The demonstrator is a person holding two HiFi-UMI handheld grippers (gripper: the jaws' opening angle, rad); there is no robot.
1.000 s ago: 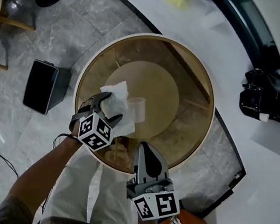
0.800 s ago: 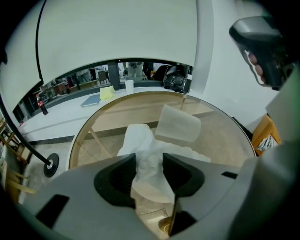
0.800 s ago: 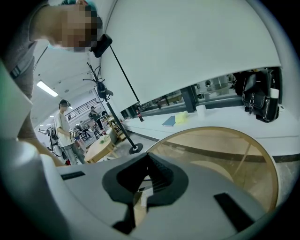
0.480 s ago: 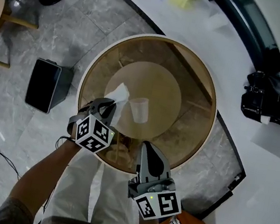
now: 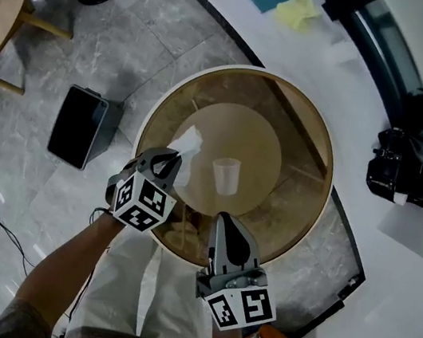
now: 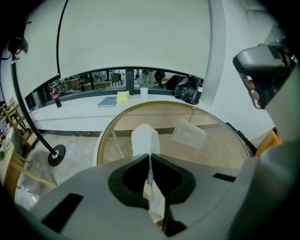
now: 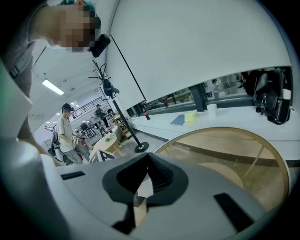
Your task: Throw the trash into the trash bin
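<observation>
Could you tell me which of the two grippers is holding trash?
The left gripper, shut on the white tissue; the right gripper has its jaws together with nothing between them.

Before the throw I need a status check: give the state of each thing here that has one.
left gripper, shut on the tissue.
tissue, pinched, its free end sticking out past the jaws.
right gripper, shut, empty.
plastic cup, lying on its side on the round glass table.

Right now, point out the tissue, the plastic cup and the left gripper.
tissue [image 5: 190,141]: head view, white middle.
plastic cup [image 5: 225,176]: head view, side wall.
left gripper [image 5: 170,158]: head view, between fingertips.
</observation>
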